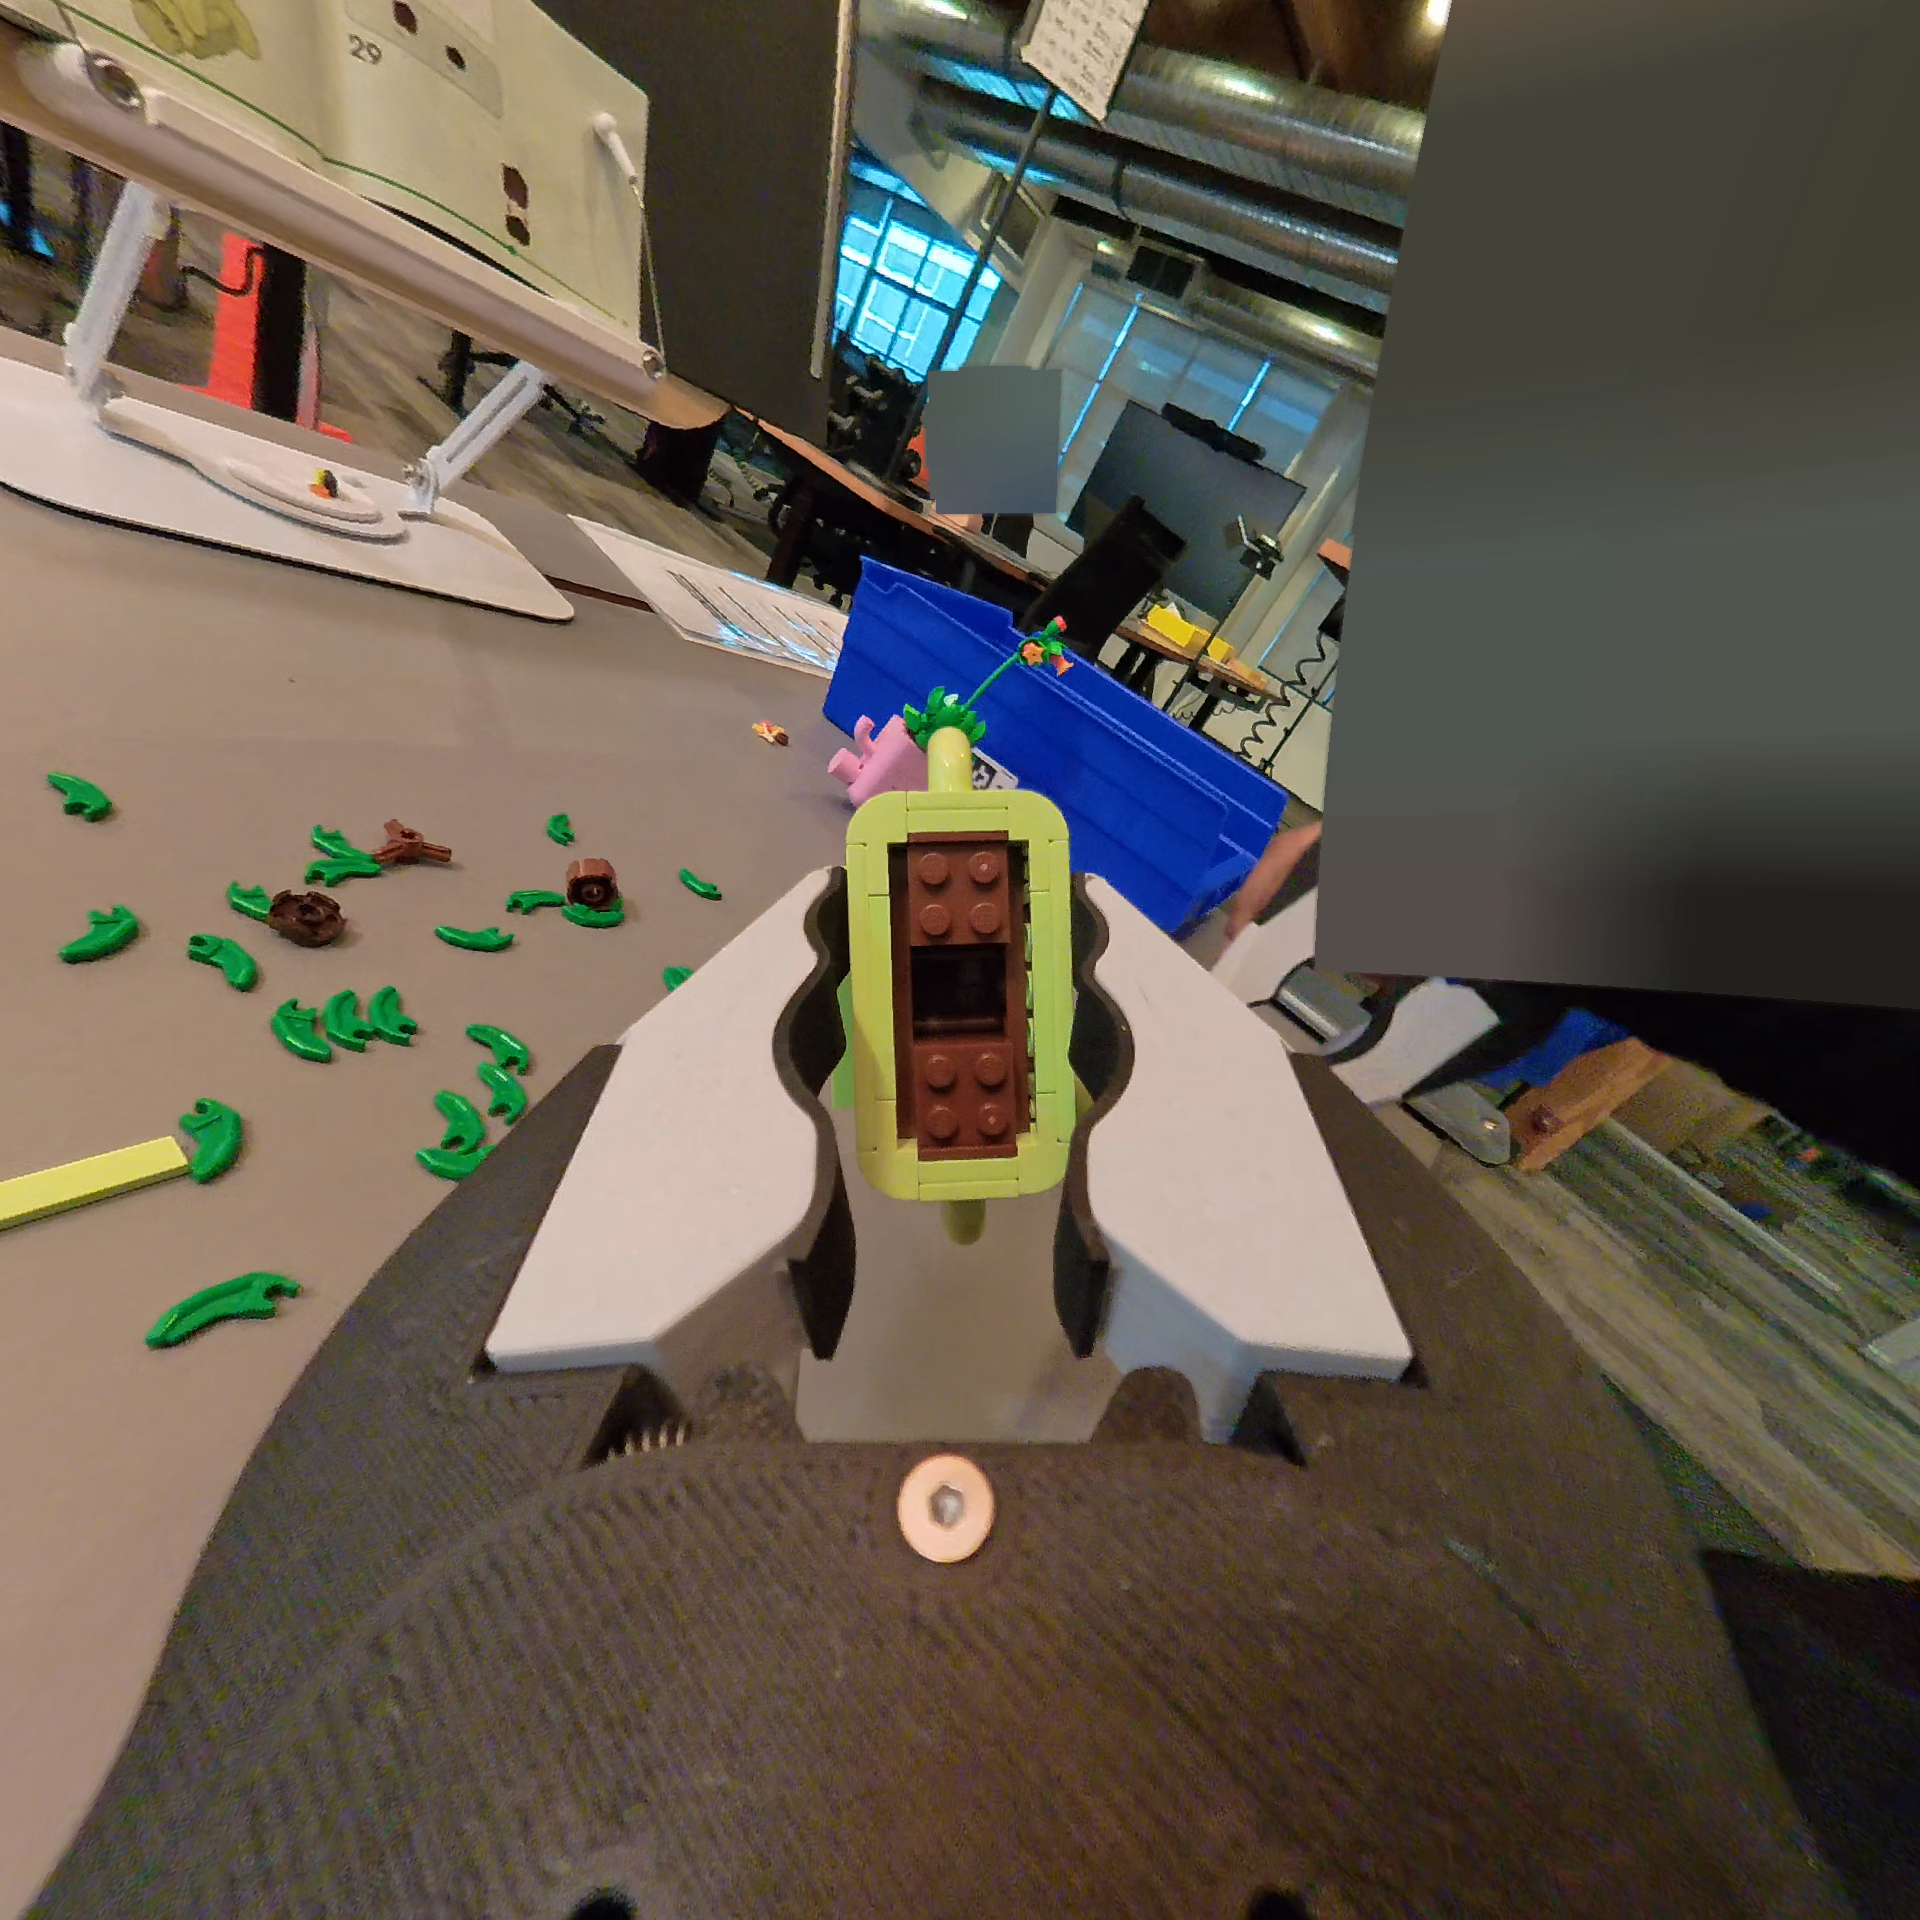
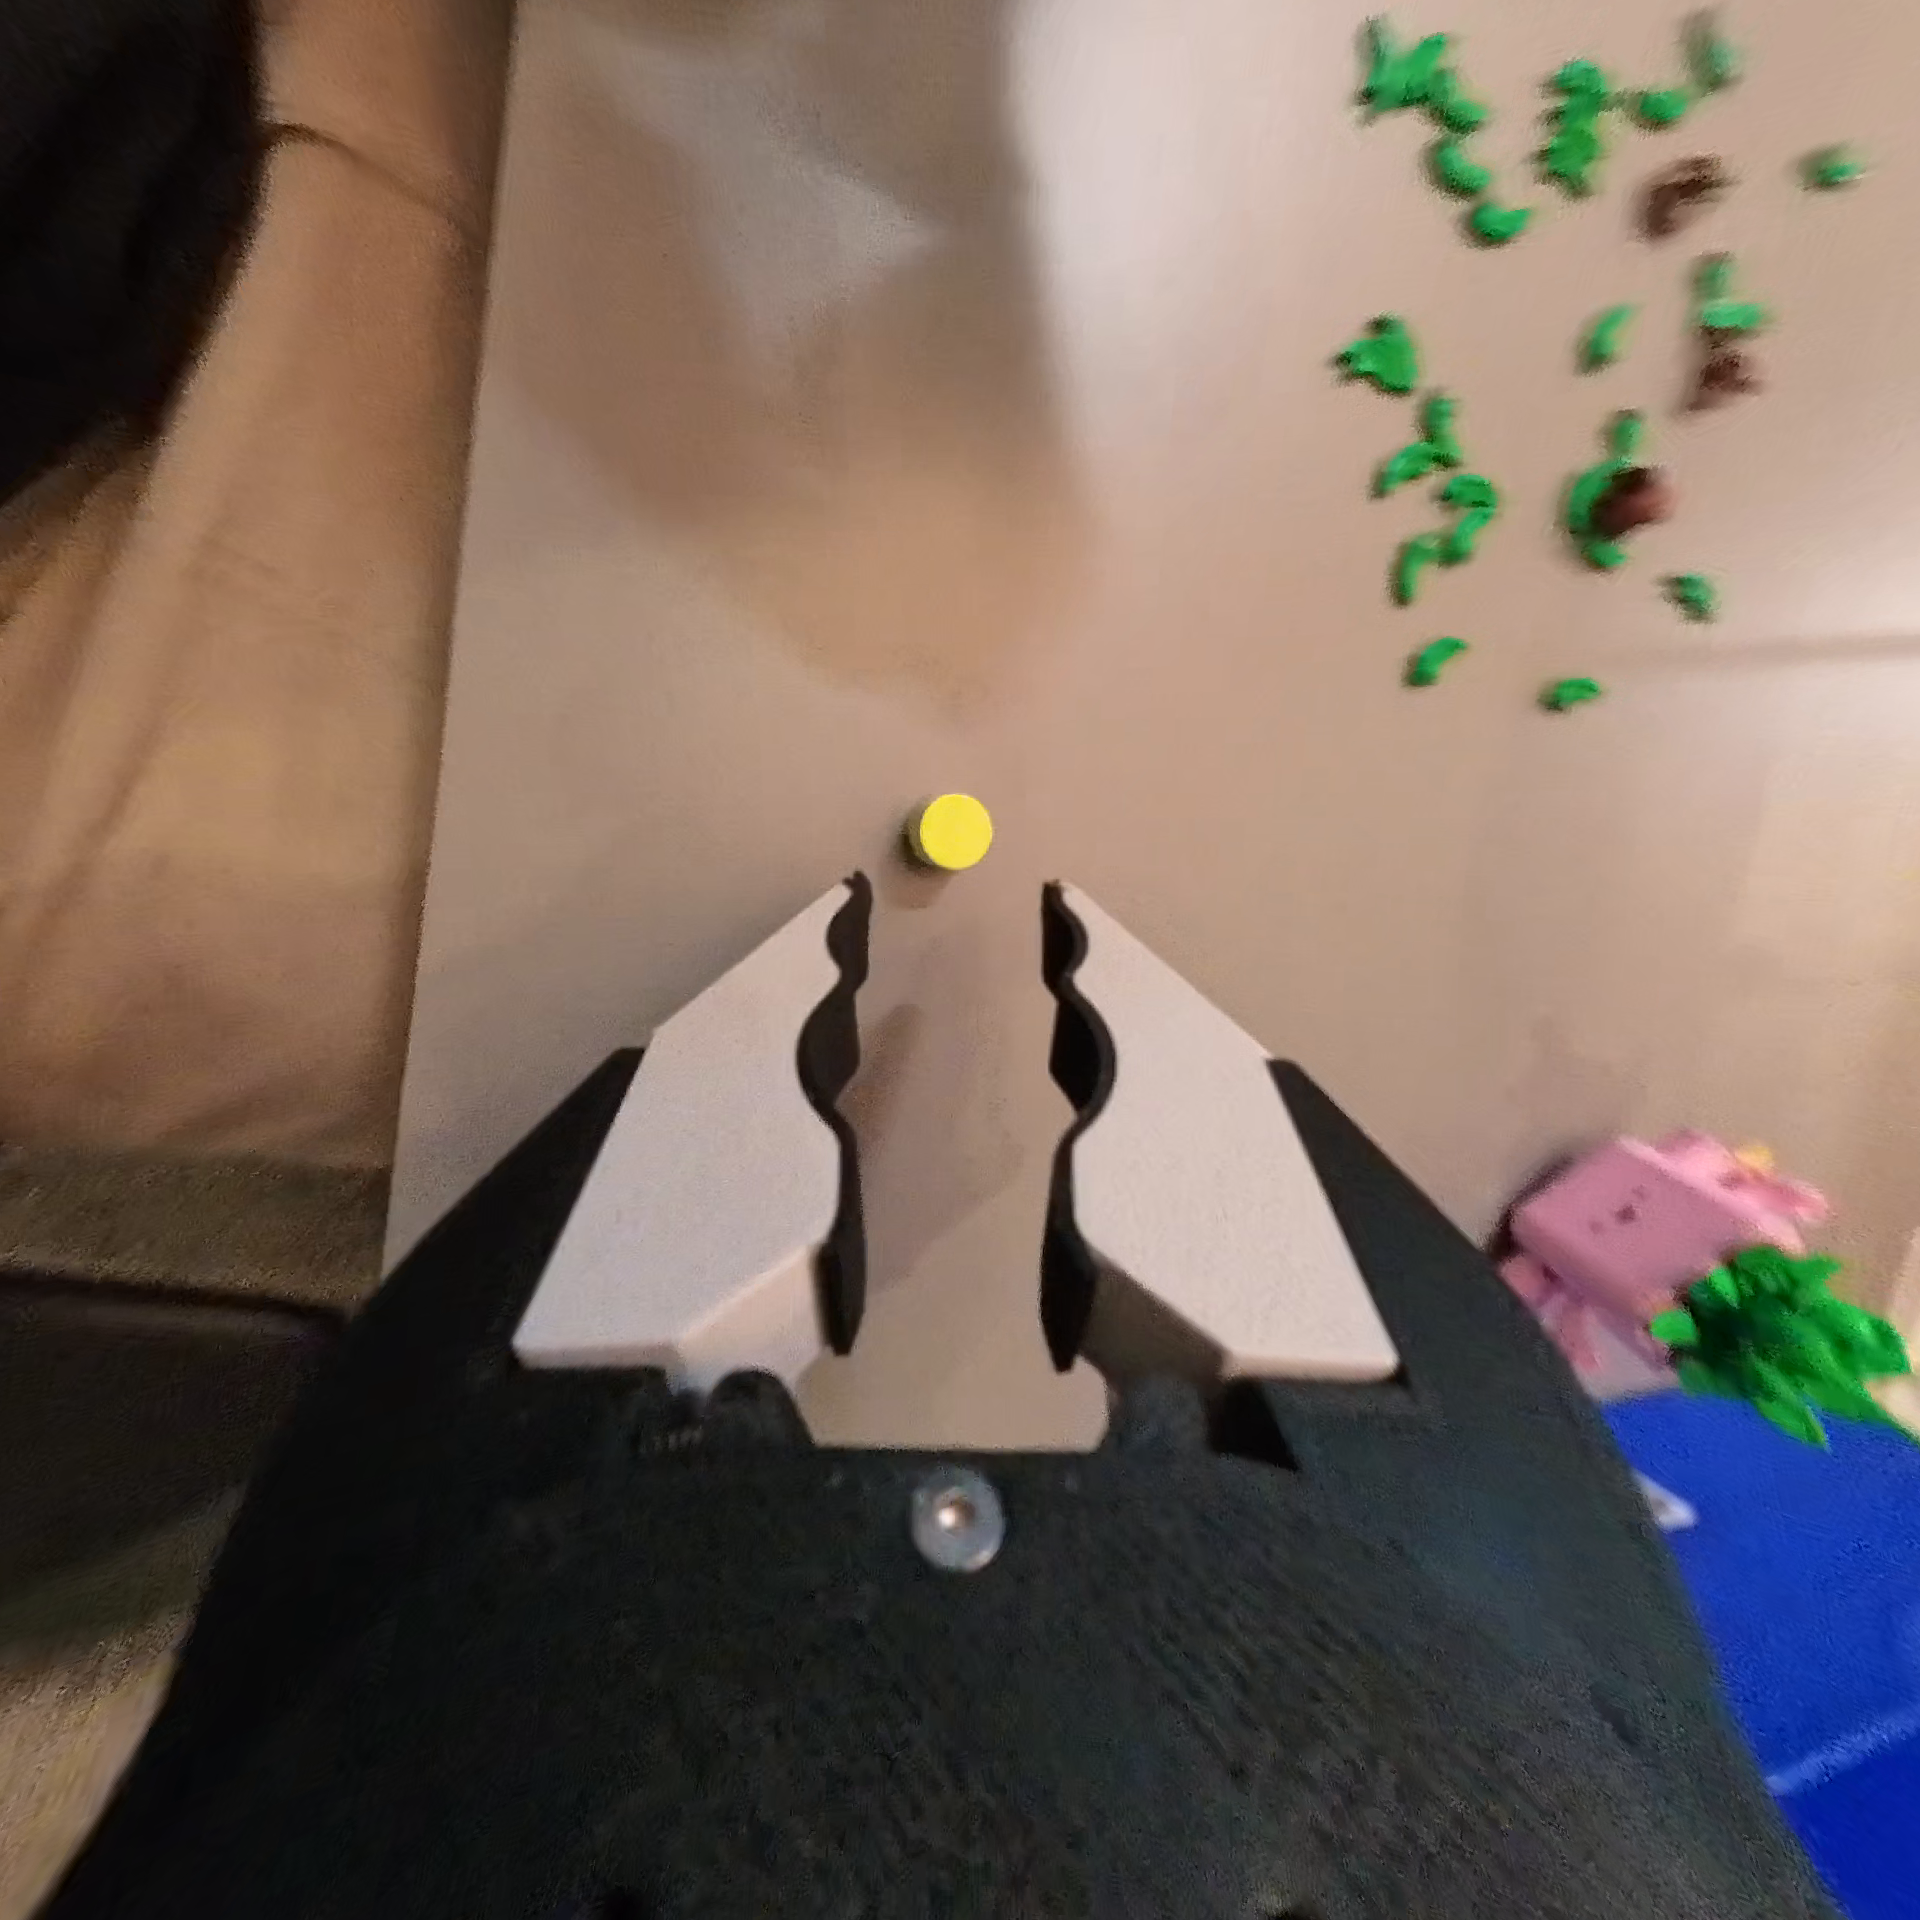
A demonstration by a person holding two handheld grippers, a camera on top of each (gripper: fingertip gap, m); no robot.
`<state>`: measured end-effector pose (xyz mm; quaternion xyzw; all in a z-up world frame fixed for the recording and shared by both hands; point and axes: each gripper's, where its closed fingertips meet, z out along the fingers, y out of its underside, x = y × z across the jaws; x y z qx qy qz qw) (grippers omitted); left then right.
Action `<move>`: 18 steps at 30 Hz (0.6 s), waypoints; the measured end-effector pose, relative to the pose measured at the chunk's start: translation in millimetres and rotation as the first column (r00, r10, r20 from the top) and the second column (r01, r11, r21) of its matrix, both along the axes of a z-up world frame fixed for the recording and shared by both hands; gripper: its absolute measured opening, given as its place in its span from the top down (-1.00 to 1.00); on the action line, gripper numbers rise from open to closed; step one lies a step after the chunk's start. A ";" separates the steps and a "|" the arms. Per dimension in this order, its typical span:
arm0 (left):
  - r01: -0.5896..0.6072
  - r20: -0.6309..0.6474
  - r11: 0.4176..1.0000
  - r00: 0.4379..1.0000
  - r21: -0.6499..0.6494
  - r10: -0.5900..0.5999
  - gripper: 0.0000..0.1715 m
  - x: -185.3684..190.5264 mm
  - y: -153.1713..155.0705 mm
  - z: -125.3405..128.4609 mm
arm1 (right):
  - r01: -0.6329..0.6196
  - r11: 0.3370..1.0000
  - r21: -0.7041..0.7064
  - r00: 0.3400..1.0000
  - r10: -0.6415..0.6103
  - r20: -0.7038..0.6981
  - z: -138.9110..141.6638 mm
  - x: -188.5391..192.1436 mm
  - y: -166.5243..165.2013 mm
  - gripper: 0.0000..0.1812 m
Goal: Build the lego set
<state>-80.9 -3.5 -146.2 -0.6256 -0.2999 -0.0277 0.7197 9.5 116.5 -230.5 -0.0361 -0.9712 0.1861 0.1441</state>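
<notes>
My left gripper is shut on a lime-green lego planter with brown studded bricks inside, held above the grey table. A thin green stem with small flowers rises behind it. My right gripper is open and empty, pointing down at the table, its tips just short of a small round yellow piece. Several green leaf pieces and brown pieces lie scattered on the table; they show blurred in the right wrist view. A lime-green bar lies at the left.
A blue bin stands behind the planter, with a pink lego figure beside it; both show in the right wrist view, the bin and the figure. An instruction booklet on a white stand is at the far left. The table edge runs down the left. One gripper's finger ends stand about 15 cm off the other's. From my left tips it is roughly 15 cm to the lime-green bar; from my right, 25 cm.
</notes>
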 end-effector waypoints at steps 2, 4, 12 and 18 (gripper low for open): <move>0.011 0.000 1.000 1.000 -0.010 -0.011 0.55 1.6 2.1 -2.0 | -0.077 0.996 0.047 0.994 0.073 0.083 0.0 -2.8 -1.8 0.66; 0.017 0.004 1.000 1.000 -0.018 -0.017 0.55 2.3 3.2 -4.4 | -0.159 0.983 0.090 0.979 0.145 0.142 -2.4 -5.5 -4.7 0.67; 0.034 0.045 0.999 0.998 -0.026 -0.033 0.55 2.7 1.1 -11.8 | -0.344 0.918 0.197 0.909 0.273 0.315 -29.4 -1.9 -8.1 0.82; 0.038 0.078 0.999 0.996 -0.021 -0.037 0.56 1.0 -1.0 -15.4 | -0.293 0.942 0.165 0.930 0.240 0.278 -18.8 -12.5 -17.8 0.85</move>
